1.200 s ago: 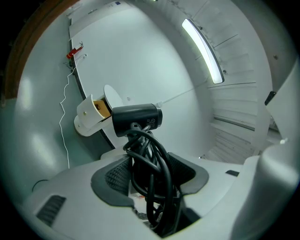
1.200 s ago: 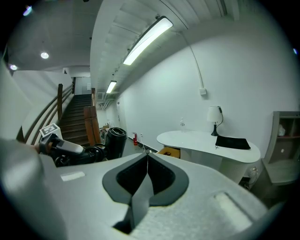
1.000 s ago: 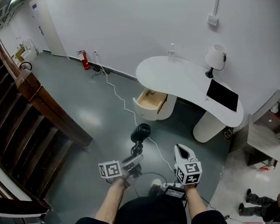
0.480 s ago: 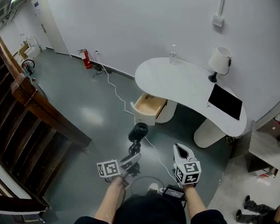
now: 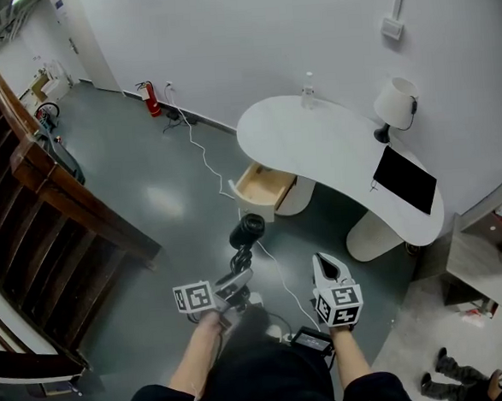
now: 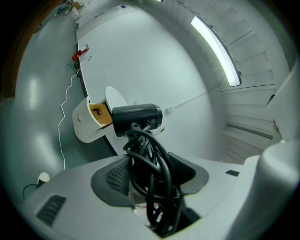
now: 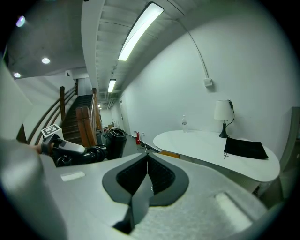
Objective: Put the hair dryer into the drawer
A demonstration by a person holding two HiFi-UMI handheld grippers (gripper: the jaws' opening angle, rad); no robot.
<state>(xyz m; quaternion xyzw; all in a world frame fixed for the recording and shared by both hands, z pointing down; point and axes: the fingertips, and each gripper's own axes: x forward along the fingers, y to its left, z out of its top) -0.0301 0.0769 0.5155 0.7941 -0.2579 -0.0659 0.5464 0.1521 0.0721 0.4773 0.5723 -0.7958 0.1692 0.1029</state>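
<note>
Pointing away from the left gripper (image 5: 236, 282) toward the open wooden drawer (image 5: 263, 186), the black hair dryer (image 5: 246, 232) is being held out above the grey floor (image 5: 161, 206), short of the drawer and well apart from it. Its long axis, the handle, is being kept in line with the jaws, while the barrel (image 6: 136, 119) is lying crosswise at the far end; which end is the nozzle cannot be told. In the left gripper view (image 6: 150, 173) the handle, wrapped in loops of black cord (image 6: 154, 178), is being pinched between the two ribbed pads (image 6: 115, 176), one on each side, with the barrel standing clear beyond the fingertips. The right gripper (image 5: 327, 271) is being carried just beside the left, and in its own view (image 7: 147, 176) its fingers are being pressed together with nothing between them. The drawer is standing open beneath the curved white desk (image 5: 333, 147), which is bearing a table lamp (image 5: 394, 104).
</note>
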